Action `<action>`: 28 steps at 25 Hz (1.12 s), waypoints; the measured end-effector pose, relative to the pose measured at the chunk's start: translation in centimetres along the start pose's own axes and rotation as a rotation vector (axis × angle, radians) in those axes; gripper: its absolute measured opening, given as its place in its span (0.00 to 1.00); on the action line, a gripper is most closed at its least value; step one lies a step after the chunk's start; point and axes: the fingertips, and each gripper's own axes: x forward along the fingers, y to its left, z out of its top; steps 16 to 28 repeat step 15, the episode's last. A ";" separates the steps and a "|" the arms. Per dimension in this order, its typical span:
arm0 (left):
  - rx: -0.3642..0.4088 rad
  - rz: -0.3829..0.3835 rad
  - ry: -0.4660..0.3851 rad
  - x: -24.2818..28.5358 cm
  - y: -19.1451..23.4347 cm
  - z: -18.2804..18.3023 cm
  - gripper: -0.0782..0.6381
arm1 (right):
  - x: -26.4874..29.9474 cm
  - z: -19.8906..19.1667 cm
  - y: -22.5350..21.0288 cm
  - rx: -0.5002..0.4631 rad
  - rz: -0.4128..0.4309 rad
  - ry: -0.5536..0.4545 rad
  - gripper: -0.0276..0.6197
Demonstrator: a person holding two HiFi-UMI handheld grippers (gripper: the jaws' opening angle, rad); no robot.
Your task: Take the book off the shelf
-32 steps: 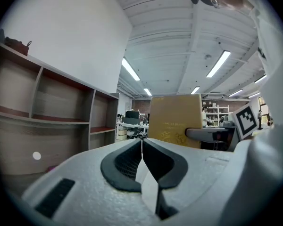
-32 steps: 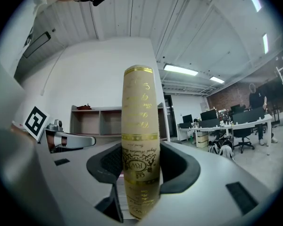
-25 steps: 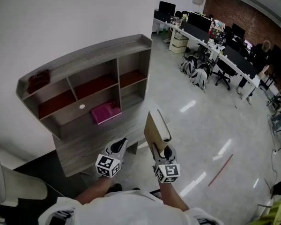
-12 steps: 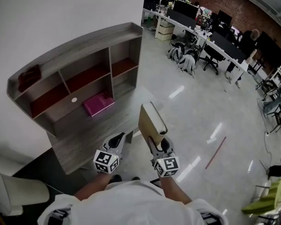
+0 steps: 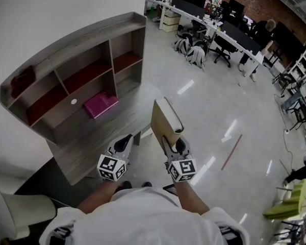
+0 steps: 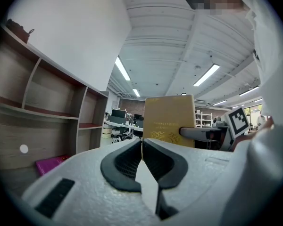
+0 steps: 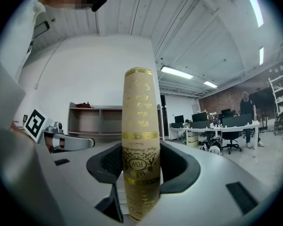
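1. The right gripper [image 5: 170,146] sits in the lower centre of the head view, its jaws clamped on a tan hardcover book with gold lettering [image 5: 166,120].
2. In the right gripper view the book's spine stands upright in the middle of the frame. A dark jaw pad presses against each cover, near the lower end of the book.
3. The book is off the grey wooden shelf unit [image 5: 86,47], which fills the upper left of the head view. It is held in the air over the glossy pale floor [image 5: 209,111], to the right of the unit and apart from it.
4. The left gripper [image 5: 124,144] is just left of the right one in the head view. In its own view the two jaws meet at the tips with nothing between them.
5. A flat magenta book [image 5: 100,105] lies on the broad lower surface of the shelf unit, left of centre in the head view.
6. A small dark red object [image 5: 21,80] rests on the unit's top board, at the far left.
7. Office desks with monitors and chairs [image 5: 214,24] run along the upper right of the head view.
8. A thin red rod [image 5: 231,152] lies on the floor at the right.
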 end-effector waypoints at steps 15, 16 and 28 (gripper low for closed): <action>-0.007 0.016 -0.009 0.9 1.3 -0.3 0.14 | 0.8 0.3 -1.2 -0.006 -0.008 -0.028 0.36; -0.007 0.016 -0.009 0.9 1.3 -0.3 0.14 | 0.8 0.3 -1.2 -0.006 -0.008 -0.028 0.36; -0.007 0.016 -0.009 0.9 1.3 -0.3 0.14 | 0.8 0.3 -1.2 -0.006 -0.008 -0.028 0.36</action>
